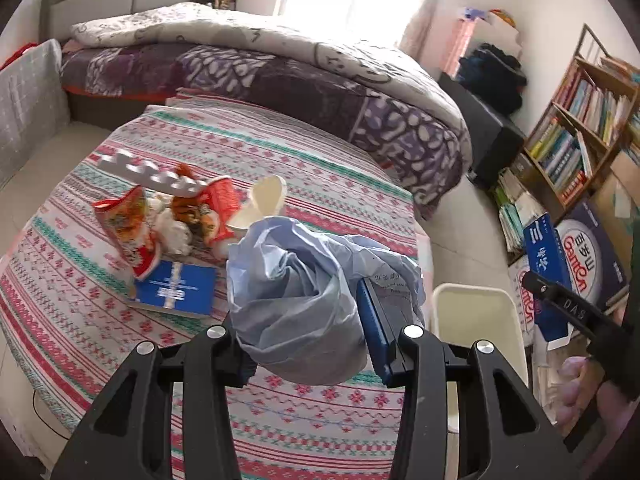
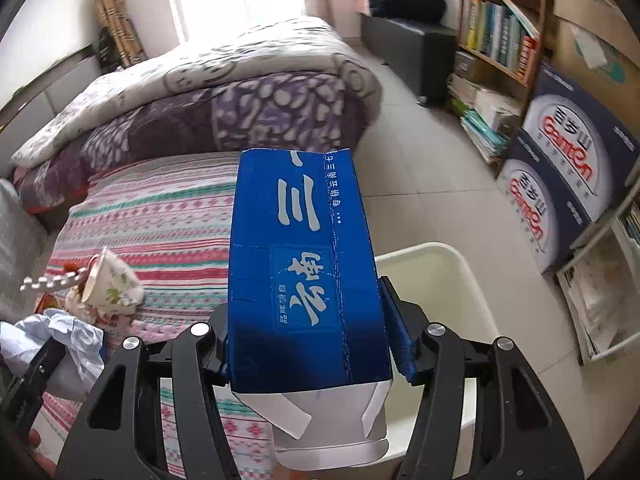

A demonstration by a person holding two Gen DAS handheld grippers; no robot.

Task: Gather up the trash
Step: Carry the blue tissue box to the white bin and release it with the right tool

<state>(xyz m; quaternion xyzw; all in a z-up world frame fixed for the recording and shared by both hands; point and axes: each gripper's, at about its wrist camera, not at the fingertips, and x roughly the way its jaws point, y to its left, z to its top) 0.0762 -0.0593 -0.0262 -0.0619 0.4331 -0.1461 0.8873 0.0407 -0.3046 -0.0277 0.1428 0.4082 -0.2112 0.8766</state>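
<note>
At the far left of the left wrist view, a pile of trash lies on the striped bedspread (image 1: 304, 148): a white foam strip (image 1: 148, 172) with a notched edge rests across the top of red snack wrappers (image 1: 128, 224), and crumpled white tissue (image 1: 176, 234) sits between them. A blue booklet (image 1: 176, 288) lies flat just in front of the wrappers, and a cream paper cup (image 1: 262, 204) lies tipped on its side to their right. At centre, the left gripper (image 1: 310, 320) is clamped on a crumpled light-blue plastic bag (image 1: 296, 304), which bulges between and above the blue pads and hangs above the bedspread. To the right of the bag, a white bin (image 1: 476, 320) stands beside the bed edge. Farther right, the blue carton (image 1: 546, 256) appears near printed boxes (image 1: 580, 264) and a bookshelf (image 1: 580, 120). In the right wrist view, the plastic bag is at lower left, with the tipped paper cup just above it. At centre, the right gripper (image 2: 308, 316) is clenched on the blue carton, both pads pressing its sides; the carton points away from the camera, its opened white flaps toward the lens, and it is held over the bed edge and the near rim of the white bin at right. Printed boxes and the bookshelf stand against the wall at far right.
</note>
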